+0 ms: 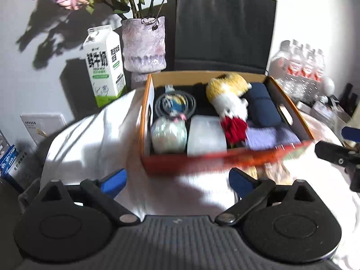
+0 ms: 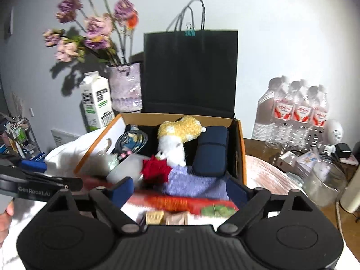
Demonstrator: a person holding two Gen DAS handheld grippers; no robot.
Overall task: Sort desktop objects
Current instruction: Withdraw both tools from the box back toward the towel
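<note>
Both your left gripper (image 1: 176, 180) and right gripper (image 2: 178, 190) hang with fingers spread and nothing between them, just short of the orange box (image 1: 148, 103), because the plush toy (image 1: 227, 96) and the other sorted things already lie packed inside it.

Orange box (image 1: 147, 103), navy pouch (image 2: 211, 153)

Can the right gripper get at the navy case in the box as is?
Probably yes: right gripper is open and empty, and the navy case lies uncovered on top in the open box, though the plush toy crowds one side.
</note>
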